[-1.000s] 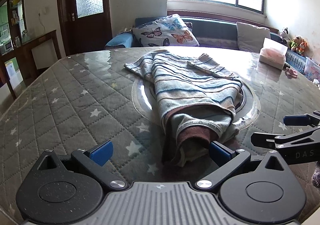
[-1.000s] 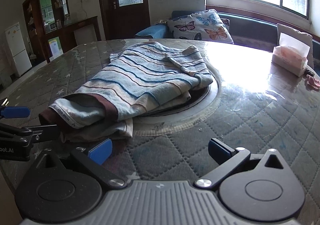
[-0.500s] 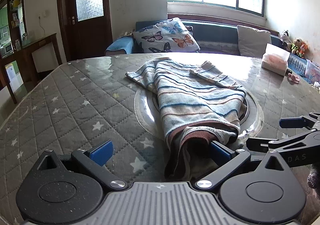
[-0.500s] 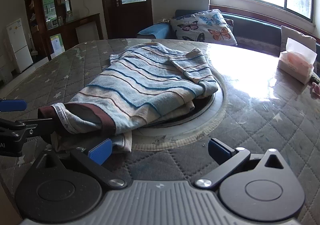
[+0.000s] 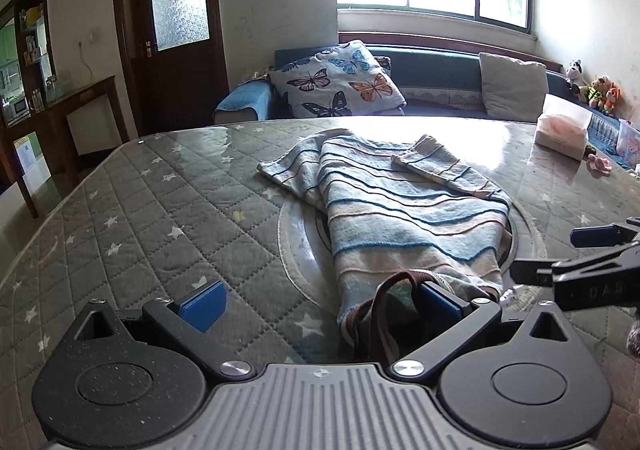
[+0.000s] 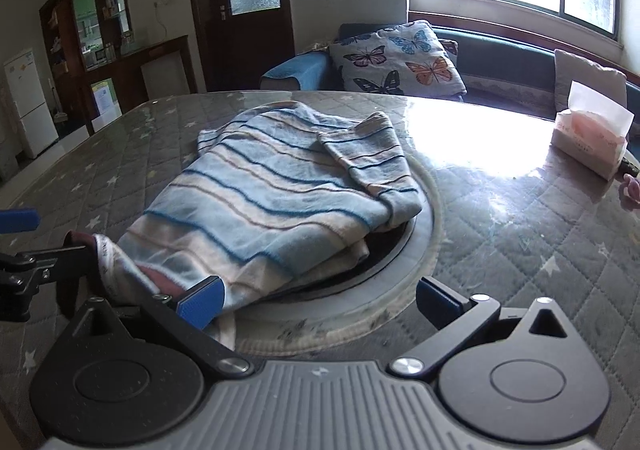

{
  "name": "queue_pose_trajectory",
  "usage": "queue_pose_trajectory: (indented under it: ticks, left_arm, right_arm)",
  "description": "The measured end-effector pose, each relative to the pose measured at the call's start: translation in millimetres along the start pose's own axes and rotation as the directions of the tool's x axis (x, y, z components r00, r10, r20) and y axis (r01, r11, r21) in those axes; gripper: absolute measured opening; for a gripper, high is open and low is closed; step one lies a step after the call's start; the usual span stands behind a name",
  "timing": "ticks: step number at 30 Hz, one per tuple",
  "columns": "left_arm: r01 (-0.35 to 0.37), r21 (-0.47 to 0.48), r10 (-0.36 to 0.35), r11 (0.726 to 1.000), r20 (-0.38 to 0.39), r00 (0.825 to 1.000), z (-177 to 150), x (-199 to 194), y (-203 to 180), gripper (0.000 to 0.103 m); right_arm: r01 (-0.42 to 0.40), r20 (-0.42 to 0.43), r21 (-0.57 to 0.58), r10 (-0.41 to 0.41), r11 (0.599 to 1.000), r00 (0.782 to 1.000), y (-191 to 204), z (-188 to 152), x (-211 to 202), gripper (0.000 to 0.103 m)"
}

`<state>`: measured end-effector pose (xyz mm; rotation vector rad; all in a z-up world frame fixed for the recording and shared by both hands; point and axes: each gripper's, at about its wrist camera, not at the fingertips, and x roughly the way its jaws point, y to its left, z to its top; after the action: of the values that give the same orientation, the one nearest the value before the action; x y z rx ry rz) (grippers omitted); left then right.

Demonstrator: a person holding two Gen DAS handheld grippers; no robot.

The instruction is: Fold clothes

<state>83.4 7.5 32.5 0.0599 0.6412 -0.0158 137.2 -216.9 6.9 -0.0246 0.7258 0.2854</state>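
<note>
Striped knit sweater (image 5: 404, 218) bunched on quilted table (image 5: 168, 210); both tongs (image 5: 320, 300) (image 6: 318, 300) gape wide, seemingly gripping nothing.

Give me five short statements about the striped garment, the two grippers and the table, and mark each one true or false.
1. The striped garment lies on the table. True.
2. Both grippers are shut. False: the left gripper and the right gripper both have their jaws wide apart.
3. A tissue box stands on the far right part of the table. True.
4. The garment is plain red. False: it has blue, cream and brown stripes, with a dark brown hem at the near end.
5. The garment's near end lies at the grippers' blue pads. True.
</note>
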Motion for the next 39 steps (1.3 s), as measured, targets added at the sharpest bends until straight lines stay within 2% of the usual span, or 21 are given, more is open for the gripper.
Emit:
queue_pose_trajectory:
  ticks: [5,10,12,14,18,20,25,28,29,32,39]
  left_arm:
    - [0.002,-0.007,-0.002,1.000,-0.005,1.000,3,11,6,0.103]
    - [0.052,0.007,-0.052,0.999,-0.011,0.999,1,16,5,0.102]
    - [0.077,0.019,-0.077,0.997,-0.011,0.997,0,16,4,0.102]
    - [0.091,0.032,-0.090,0.995,-0.007,0.996,0,16,3,0.097]
    - [0.111,0.084,-0.113,0.990,0.017,0.993,-1,11,-1,0.097]
    - [0.122,0.122,-0.127,0.985,0.034,0.991,-2,6,-5,0.097]
    - [0.166,0.192,-0.183,0.967,0.072,0.981,-2,-4,-14,0.097]
    - [0.193,0.238,-0.219,0.952,0.089,0.972,-5,-10,-20,0.097]
    - [0.203,0.252,-0.232,0.946,0.092,0.968,-6,-11,-23,0.097]
    - [0.235,0.290,-0.274,0.928,0.099,0.957,-8,-15,-33,0.097]
    - [0.304,0.352,-0.348,0.885,0.067,0.935,-7,-7,-66,0.091]
  right_arm:
    - [-0.002,-0.022,0.055,0.003,0.998,1.000,-16,12,18,0.097]
    - [-0.013,-0.052,0.122,0.019,0.992,0.998,-32,23,38,0.089]
    - [-0.017,-0.059,0.146,0.026,0.989,0.998,-38,26,47,0.083]
    - [-0.017,-0.064,0.165,0.028,0.986,0.998,-43,29,55,0.077]
    - [-0.027,-0.071,0.220,0.043,0.975,0.997,-57,37,69,0.063]
    - [-0.019,-0.074,0.233,0.037,0.972,0.997,-61,41,76,0.061]
    - [-0.039,-0.060,0.277,0.057,0.960,0.997,-68,47,86,0.046]
    - [-0.045,-0.038,0.301,0.059,0.952,0.998,-72,50,85,0.032]
    - [-0.045,-0.032,0.309,0.058,0.950,0.998,-74,50,84,0.025]
    - [-0.037,-0.024,0.310,0.047,0.950,0.999,-78,53,82,0.013]
    - [-0.053,0.022,0.276,0.049,0.960,0.999,-73,67,69,0.010]
